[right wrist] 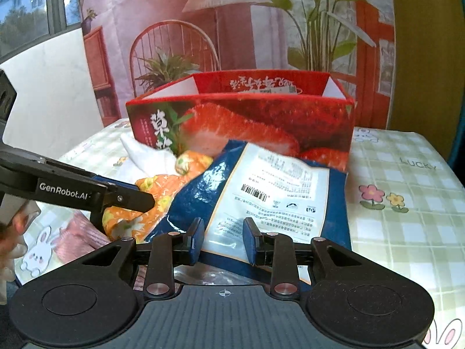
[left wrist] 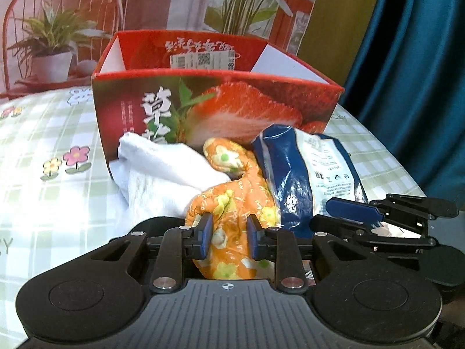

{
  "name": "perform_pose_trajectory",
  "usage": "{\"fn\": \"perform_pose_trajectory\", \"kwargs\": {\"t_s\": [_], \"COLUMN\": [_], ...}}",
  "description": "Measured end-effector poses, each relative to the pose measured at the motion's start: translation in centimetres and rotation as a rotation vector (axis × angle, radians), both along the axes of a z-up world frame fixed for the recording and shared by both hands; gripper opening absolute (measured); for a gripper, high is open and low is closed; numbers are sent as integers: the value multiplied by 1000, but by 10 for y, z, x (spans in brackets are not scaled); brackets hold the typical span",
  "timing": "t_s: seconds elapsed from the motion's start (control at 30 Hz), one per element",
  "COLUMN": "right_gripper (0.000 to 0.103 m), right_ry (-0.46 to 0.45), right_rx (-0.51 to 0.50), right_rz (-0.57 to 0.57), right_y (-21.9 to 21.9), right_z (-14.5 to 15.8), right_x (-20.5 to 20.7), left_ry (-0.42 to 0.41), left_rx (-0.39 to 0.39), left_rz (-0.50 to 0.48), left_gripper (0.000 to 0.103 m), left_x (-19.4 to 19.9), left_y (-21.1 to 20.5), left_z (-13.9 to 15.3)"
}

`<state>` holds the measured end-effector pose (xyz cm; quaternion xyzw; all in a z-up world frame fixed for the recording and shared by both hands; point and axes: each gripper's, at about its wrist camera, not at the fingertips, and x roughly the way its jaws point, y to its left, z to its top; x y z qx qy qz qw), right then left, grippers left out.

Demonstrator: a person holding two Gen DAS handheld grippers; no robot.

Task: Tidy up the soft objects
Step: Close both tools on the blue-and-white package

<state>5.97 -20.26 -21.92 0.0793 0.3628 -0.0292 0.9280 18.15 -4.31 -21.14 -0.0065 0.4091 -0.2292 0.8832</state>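
An orange flowered soft toy (left wrist: 232,203) lies in front of the red strawberry box (left wrist: 215,107). My left gripper (left wrist: 228,237) has its blue pads on either side of the toy's lower part, shut on it. A white cloth (left wrist: 162,177) lies to its left and a blue and white plastic bag (left wrist: 308,168) to its right. In the right wrist view my right gripper (right wrist: 222,240) is open, its pads straddling the near end of the blue bag (right wrist: 261,192). The orange toy (right wrist: 151,200) and the left gripper's arm (right wrist: 75,192) show at the left. The box (right wrist: 241,125) stands open behind.
A pink knitted item (right wrist: 78,240) lies on the checked tablecloth (right wrist: 407,180) at the near left. The right gripper's arm (left wrist: 392,215) reaches in at the right of the left wrist view. A printed backdrop and a blue curtain (left wrist: 412,72) stand behind the table.
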Motion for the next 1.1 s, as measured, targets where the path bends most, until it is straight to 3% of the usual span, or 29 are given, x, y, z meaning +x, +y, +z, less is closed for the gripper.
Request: {"fn": "perform_pose_trajectory", "kwargs": {"t_s": [0.33,0.63,0.9,1.1], "right_gripper": [29,29,29,29], "right_ry": [-1,-15,-22,-25], "right_rx": [6,26,26,29], "right_rz": [1,-8,-2,2], "right_y": [1,0,0,-1], "right_z": [-12,-14,-15,-16], "right_x": [-4,-7,-9,-10], "left_ry": [22,-77,29,26], "left_rx": [-73,-76,-78,-95], "left_rz": [45,24,-40,-57], "left_gripper": [27,27,28,31], "left_x": [3,-5,5,12], "left_y": [8,-5,-32,-35], "left_z": [8,40,8,0]}}
